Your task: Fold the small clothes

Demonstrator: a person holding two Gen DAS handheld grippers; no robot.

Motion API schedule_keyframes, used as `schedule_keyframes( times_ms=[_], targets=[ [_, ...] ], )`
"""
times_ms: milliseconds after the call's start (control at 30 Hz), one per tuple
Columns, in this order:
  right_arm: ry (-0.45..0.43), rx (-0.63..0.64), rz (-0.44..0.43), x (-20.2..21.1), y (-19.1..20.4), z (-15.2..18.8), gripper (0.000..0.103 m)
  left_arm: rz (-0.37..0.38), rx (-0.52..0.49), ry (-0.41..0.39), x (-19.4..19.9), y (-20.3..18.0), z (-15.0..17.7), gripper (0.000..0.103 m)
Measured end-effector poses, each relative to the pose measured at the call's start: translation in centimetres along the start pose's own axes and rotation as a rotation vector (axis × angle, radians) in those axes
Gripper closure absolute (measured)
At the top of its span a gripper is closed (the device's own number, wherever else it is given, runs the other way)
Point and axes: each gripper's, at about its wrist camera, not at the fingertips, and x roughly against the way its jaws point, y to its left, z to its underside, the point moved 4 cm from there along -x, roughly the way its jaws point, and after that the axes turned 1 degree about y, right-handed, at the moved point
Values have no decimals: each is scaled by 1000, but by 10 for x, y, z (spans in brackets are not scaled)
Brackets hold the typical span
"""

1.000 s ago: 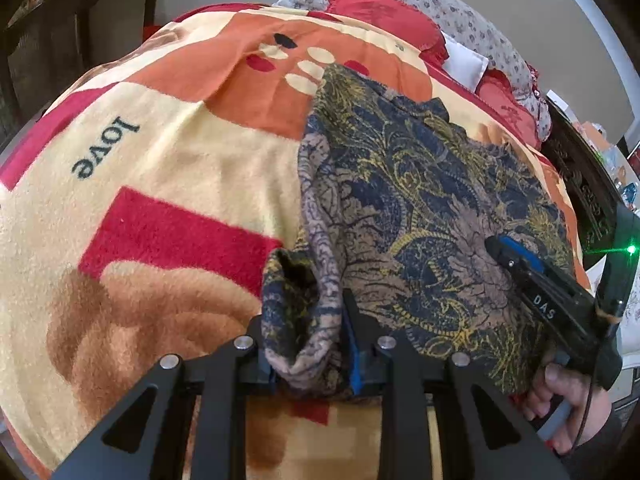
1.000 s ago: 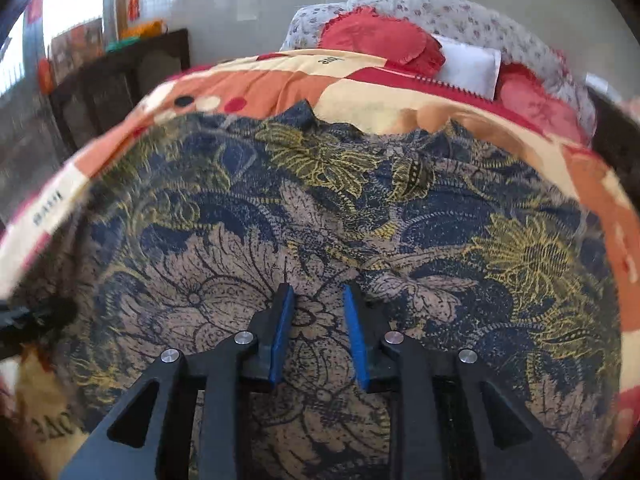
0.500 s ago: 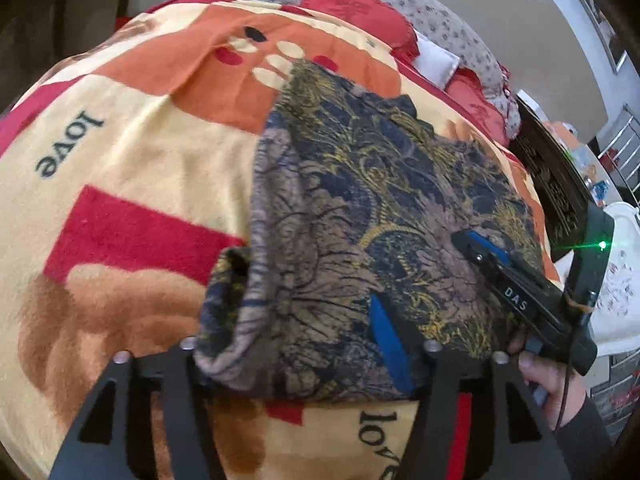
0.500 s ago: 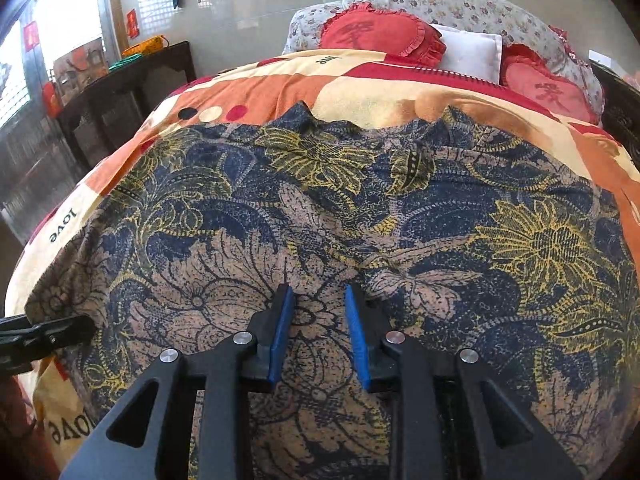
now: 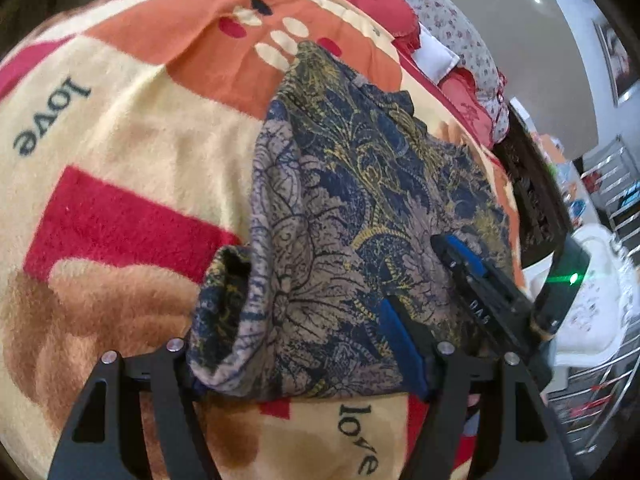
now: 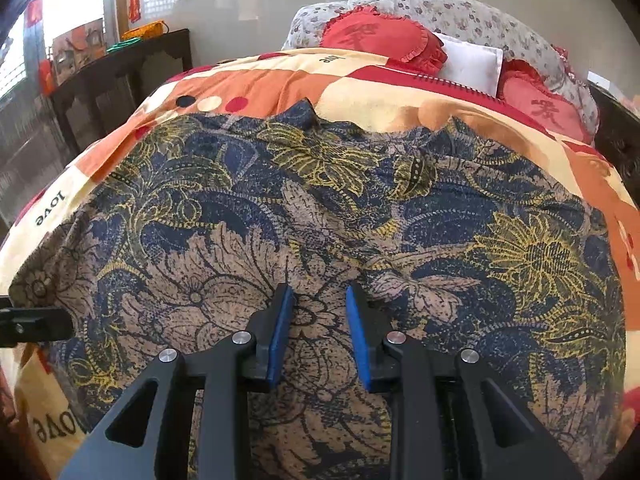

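Right wrist: blanket (image 6: 360, 92) covers bed, pillows (image 6: 460, 16) beyond.

The garment (image 5: 360, 208) is a thin cloth printed with navy, tan and mustard-yellow flowers (image 6: 320, 240). It lies spread on the bed's blanket, mostly flat with soft wrinkles. Its far edge is uneven, with 1 small peak. At the near left, the edge is rolled into a loose, open fold.

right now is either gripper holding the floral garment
No. The left gripper has just opened around the floral garment's folded edge; the right gripper rests open on it.
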Motion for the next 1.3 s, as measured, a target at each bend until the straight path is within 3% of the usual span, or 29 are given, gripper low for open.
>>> schedule_keyframes(
  times_ms=[200,333,400,633,700,733,800,867,967,1000,1100,1200,1300],
  targets=[
    [-1,7,10,0,1,0,65,37,47,6,3,5,-1,27],
    [0,-10,-10,0,0,0,65,3,45,-5,4,6,1,39],
    [2,-12,-13,0,-1,0,64,4,53,-13,5,7,2,40],
    [6,-7,-6,0,-2,0,64,27,52,-119,10,10,13,40],
    [28,-1,-2,0,-2,-2,64,-3,33,-169,12,13,18,54],
    [53,2,-3,1,-1,-6,64,-31,28,-184,13,15,20,71],
    [121,-9,-33,5,-1,-16,64,-38,24,-205,14,18,22,86],
    [103,-44,-97,21,1,-34,64,-98,-24,-210,17,9,23,97],
    [35,-33,-173,46,8,-70,63,-233,-189,-304,34,-31,25,98],
    [38,-29,-198,47,11,-78,59,-265,-256,-336,38,-47,26,98],
    [107,-56,-348,35,25,-109,48,-301,-447,-398,43,-95,33,98],
    [250,-163,-533,2,35,-133,47,-296,-546,-420,40,-123,37,98],
    [316,-189,-559,-20,47,-149,47,-276,-570,-424,37,-132,39,98]
  ],
)
